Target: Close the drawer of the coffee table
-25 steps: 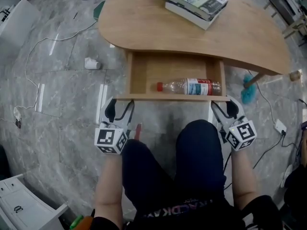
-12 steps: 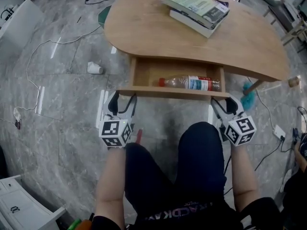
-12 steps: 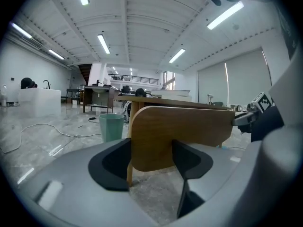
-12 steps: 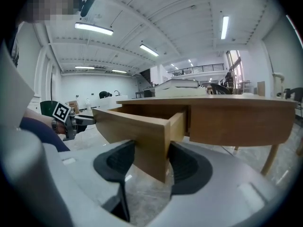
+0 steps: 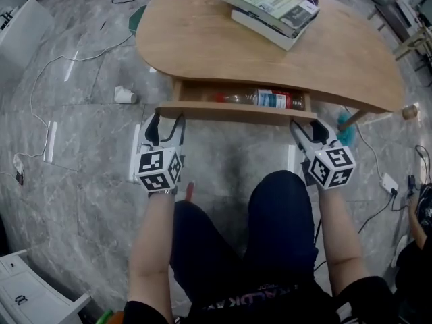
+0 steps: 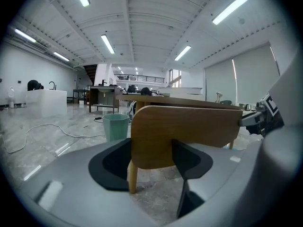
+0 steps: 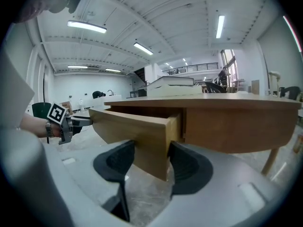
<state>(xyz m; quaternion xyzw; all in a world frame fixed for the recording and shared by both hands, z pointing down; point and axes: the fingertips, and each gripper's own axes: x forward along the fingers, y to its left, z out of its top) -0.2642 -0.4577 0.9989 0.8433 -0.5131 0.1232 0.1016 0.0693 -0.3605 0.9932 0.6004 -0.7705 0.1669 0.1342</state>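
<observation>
The wooden coffee table [image 5: 202, 39] has its drawer [image 5: 236, 112] out only a little, and a narrow slot shows a plastic bottle [image 5: 260, 98] lying inside. My left gripper [image 5: 164, 121] straddles the left end of the drawer front [image 6: 184, 131], with the board filling the gap between the pads. My right gripper [image 5: 305, 128] holds the right end of the drawer front [image 7: 132, 126] the same way. In the gripper views the jaws of the left gripper [image 6: 151, 155] and right gripper [image 7: 151, 162] sit tight against both faces of the board.
Two stacked books [image 5: 270, 9] lie on the tabletop at the far right. A paper cup [image 5: 123, 95] and cables lie on the marble floor at left, a blue duster [image 5: 347, 120] at right. The person's legs [image 5: 270, 235] are between the grippers. A green bin [image 6: 116, 126] stands behind.
The drawer has slid in under the tabletop, and both grippers have moved forward with its front. Less of the drawer's inside and the bottle shows now.
</observation>
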